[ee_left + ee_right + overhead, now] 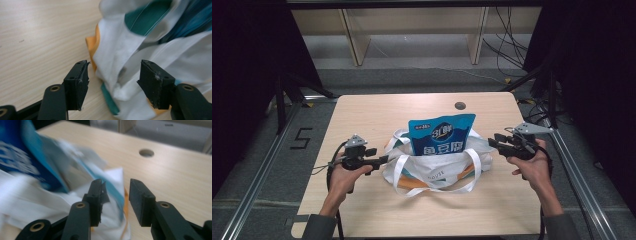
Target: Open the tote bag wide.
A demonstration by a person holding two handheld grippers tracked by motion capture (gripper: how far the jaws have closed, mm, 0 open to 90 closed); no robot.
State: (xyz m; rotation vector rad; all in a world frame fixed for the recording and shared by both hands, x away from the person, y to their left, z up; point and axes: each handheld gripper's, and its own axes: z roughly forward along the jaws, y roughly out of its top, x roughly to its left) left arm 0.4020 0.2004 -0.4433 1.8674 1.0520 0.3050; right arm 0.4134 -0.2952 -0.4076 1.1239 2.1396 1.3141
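Overhead, blue snack pouch (441, 134) standing in white tote bag (432, 167) on bench (362, 115), left tool (384, 159) gaping wide around bag cloth up close, right tool (491, 141) parting narrowly, gripping nothing.

White tote bag (437, 167), blue snack pouch (441, 135)

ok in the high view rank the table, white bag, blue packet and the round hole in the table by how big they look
1. table
2. white bag
3. blue packet, though the bag hides its lower part, so its full size is unsure
4. round hole
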